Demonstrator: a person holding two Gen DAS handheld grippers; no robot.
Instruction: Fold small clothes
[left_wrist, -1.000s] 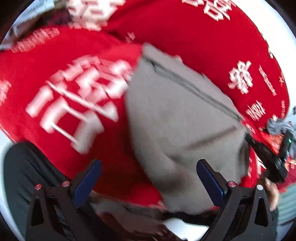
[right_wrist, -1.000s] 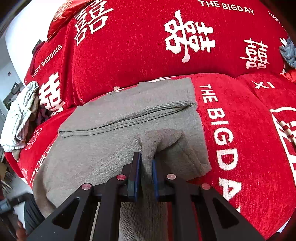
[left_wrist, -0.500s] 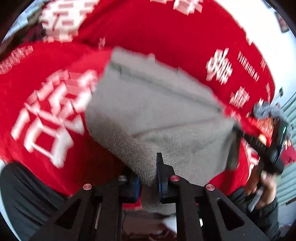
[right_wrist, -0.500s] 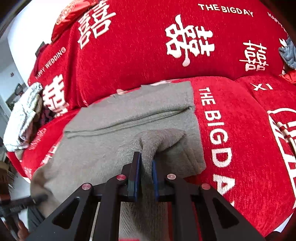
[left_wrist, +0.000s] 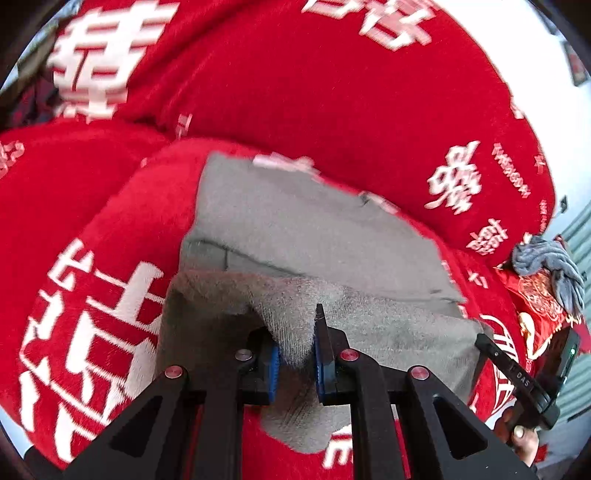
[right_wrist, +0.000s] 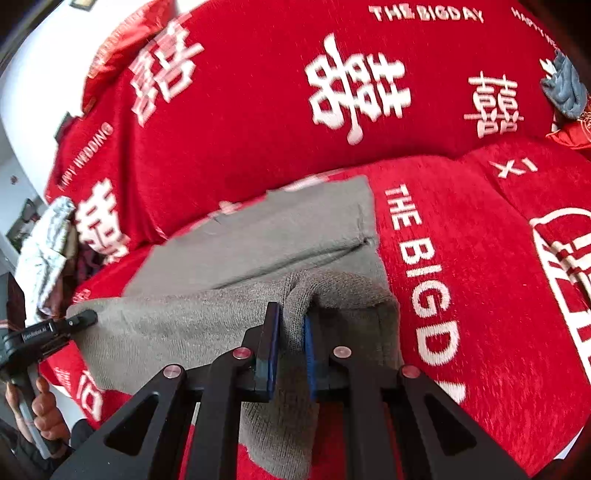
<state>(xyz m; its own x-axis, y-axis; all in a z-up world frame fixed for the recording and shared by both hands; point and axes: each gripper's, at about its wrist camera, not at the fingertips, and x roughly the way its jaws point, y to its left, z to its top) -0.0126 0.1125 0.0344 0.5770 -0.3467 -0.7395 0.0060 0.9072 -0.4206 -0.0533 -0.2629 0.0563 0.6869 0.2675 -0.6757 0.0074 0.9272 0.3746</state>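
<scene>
Both the left gripper (left_wrist: 295, 354) and right gripper (right_wrist: 290, 354) pinched the grey garment's (right_wrist: 266, 236) near edge, lifted over the sofa (right_wrist: 480, 258), fold half-done.

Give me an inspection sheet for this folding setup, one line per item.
Surface: red sofa cover with white lettering.
Job's things: grey knit garment spread on the seat, its near edge lifted in a fold.
Clutter: blue-grey cloth far right; pale crumpled cloth far left.
Grippers: left gripper and right gripper each shut on the garment's near edge.
Cables: nothing seen.
Surroundings: white wall behind the sofa.
</scene>
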